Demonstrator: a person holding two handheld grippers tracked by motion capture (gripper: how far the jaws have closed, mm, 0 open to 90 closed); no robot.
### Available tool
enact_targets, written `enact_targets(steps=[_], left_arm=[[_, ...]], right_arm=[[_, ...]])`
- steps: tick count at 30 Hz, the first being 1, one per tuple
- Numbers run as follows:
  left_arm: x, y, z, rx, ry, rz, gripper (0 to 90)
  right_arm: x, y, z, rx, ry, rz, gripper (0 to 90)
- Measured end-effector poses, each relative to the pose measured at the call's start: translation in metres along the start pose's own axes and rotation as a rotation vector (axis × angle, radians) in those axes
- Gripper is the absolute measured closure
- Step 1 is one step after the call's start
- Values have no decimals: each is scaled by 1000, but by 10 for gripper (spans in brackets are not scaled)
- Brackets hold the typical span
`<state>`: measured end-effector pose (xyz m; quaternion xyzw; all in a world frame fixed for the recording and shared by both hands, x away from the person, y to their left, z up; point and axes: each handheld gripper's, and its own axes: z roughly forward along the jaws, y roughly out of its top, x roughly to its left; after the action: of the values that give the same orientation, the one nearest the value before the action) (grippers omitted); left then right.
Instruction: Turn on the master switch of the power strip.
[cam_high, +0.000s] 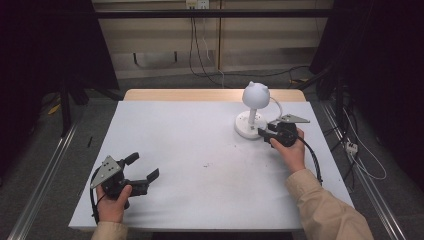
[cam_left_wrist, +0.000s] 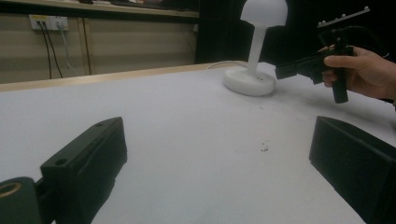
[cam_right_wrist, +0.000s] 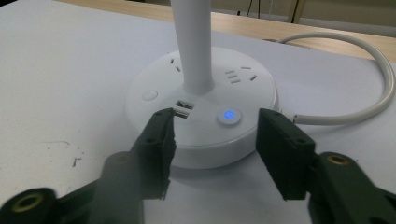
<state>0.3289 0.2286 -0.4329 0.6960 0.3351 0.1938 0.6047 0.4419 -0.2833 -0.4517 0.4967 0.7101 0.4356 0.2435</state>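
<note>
A white desk lamp (cam_high: 253, 107) stands at the far right of the white table (cam_high: 190, 150), w/ a round head on a slim stem and a flat round base. The base doubles as a power strip: socket slots on top, two USB ports by the stem, a plain white button (cam_right_wrist: 149, 95) on one side and a button lit blue (cam_right_wrist: 229, 115) toward the front (seen up close in the right gripper view). Its white cable (cam_right_wrist: 369, 70) loops off behind the base across the table.

The right gripper (cam_high: 266, 134) is held by the person's right hand (cam_high: 291, 150) just beside the lamp base, pointed at it. Its jaws are spread apart w/ nothing between them, tips hovering at the base's near edge, approx. either side of the blue button; can't tell if they touch the base.

The left gripper (cam_high: 142, 167) sits low at the near left of the table, well apart from the lamp, in the left hand (cam_high: 112, 202). Jaws wide apart, gripping nothing.

A few dark specks (cam_left_wrist: 264, 147) mark the table mid-surface. Beyond the table, cables hang from a wall outlet (cam_high: 196, 4).
</note>
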Motion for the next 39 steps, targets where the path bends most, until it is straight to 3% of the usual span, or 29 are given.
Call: enact_targets(steps=[15,21,33,39], left_arm=[[-1,0,1,5,-3,1,39],[0,0,1,6,-2,4,38],[-1,0,1,11,-4,7,39],[-1,0,1,12,-4,8,39]], right_arm=[[8,-6,-12,-4,41,4,244],[12,-7,-20,-25,60,6,206],[17,-16,-38,-21,48,-34,145],[19,-22,-46,-26,71,-25,141]])
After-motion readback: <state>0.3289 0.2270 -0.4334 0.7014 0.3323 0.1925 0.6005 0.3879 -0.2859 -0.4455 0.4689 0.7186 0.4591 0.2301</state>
